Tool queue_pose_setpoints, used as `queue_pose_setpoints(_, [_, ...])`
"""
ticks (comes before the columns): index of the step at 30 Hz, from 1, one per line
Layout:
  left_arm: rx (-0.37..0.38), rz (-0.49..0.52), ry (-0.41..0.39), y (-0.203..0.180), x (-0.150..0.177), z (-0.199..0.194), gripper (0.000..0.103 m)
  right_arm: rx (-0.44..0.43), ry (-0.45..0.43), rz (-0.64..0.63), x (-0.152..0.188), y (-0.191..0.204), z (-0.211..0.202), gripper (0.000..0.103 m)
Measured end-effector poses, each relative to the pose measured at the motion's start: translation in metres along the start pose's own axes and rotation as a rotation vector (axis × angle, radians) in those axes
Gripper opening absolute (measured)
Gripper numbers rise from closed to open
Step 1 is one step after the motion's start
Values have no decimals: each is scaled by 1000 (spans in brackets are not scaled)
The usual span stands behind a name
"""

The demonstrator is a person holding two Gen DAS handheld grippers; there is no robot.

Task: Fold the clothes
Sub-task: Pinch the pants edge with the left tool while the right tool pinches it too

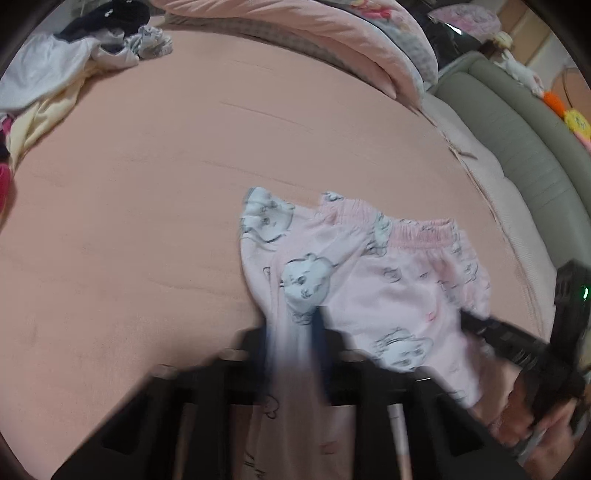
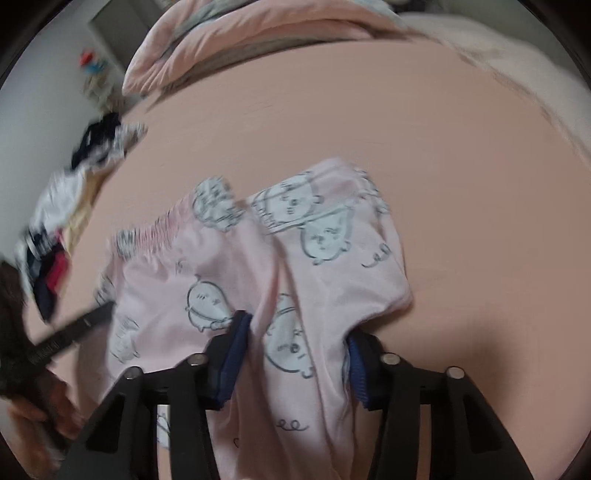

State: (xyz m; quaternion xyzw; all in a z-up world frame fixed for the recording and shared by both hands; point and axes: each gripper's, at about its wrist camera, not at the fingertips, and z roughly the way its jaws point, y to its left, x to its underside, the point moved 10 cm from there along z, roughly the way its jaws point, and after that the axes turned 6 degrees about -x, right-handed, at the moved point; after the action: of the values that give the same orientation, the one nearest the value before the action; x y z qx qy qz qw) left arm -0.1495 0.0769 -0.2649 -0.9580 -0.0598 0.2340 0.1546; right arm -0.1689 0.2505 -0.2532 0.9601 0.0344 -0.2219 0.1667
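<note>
Pink pants [image 1: 391, 288] printed with white cartoon faces lie partly folded on the pink bed sheet [image 1: 166, 184], elastic waistband on the far side. At the bottom of the left wrist view my left gripper [image 1: 291, 325], blurred, is shut on a bunched strip of the pants. My right gripper [image 2: 295, 328] has its blue pads [image 2: 232, 354] pressed on either side of a thick fold of the pants [image 2: 221, 266]. Each view shows the other gripper's black finger at the cloth's edge: the right one [image 1: 476, 325] and the left one [image 2: 99, 312], held by a hand [image 2: 33, 410].
A heap of unfolded clothes [image 1: 66, 62] sits at the bed's far left corner, also seen in the right wrist view [image 2: 62, 206]. A rolled pink duvet [image 1: 325, 33] runs along the far edge. A grey-green padded frame [image 1: 517, 140] borders the right side.
</note>
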Motion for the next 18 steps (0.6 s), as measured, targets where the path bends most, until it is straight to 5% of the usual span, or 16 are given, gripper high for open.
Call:
queue_pose_setpoints(1, [-11,5,-4,-4,0,0,6,-14,0,-19,1,6,-1,16])
queue_pose_setpoints(5, [-54,142,-58,-36,12,-25,6,-79,-62,-12,-5,24,-19,13])
queue_pose_setpoints(14, [-35,243,-76,-87,32,-62,5,-117,-73,62,17,6,-62,12])
queue_pose_setpoints(18, [37,216,-36,-108,33,-64,5,-138,-114,107,11,-6,-80,12])
